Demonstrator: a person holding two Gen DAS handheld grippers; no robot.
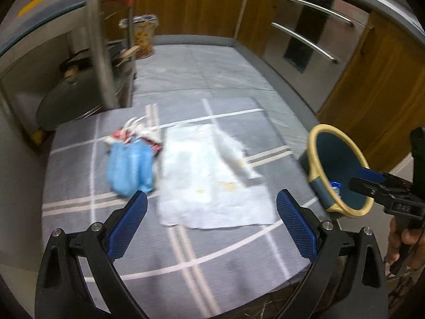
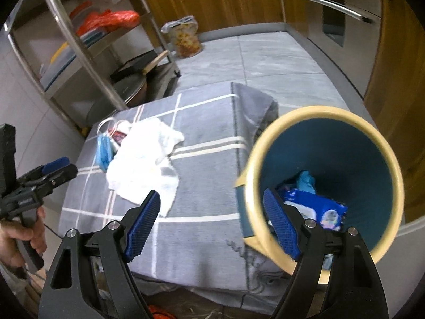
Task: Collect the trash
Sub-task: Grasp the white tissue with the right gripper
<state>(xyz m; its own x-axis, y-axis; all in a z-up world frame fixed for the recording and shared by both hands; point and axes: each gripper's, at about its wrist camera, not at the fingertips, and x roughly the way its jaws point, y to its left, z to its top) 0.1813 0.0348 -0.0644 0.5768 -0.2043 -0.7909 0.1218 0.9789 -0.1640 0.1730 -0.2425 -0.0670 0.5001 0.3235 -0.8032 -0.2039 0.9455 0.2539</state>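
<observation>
A stained white paper towel (image 1: 207, 175) (image 2: 143, 167) lies spread on the grey striped cloth (image 1: 212, 252) (image 2: 207, 164). To its left are a blue face mask (image 1: 130, 170) (image 2: 103, 151) and a red and white wrapper (image 1: 124, 135) (image 2: 119, 134). My left gripper (image 1: 212, 202) (image 2: 67, 166) hovers open just short of the towel with nothing between its fingers. A blue bin with a cream rim (image 1: 340, 170) (image 2: 345, 159) stands at the cloth's right edge. It holds a blue wipes pack (image 2: 313, 207). My right gripper (image 2: 212, 207) (image 1: 358, 178) is open, with one finger over the bin's mouth.
A steel rack (image 2: 87, 61) with orange bags, boxes and a pan lid stands at the left. A filled plastic bag (image 2: 186, 40) sits on the grey floor beyond. Wooden cabinets and steel drawer handles (image 1: 313, 40) close off the back and right.
</observation>
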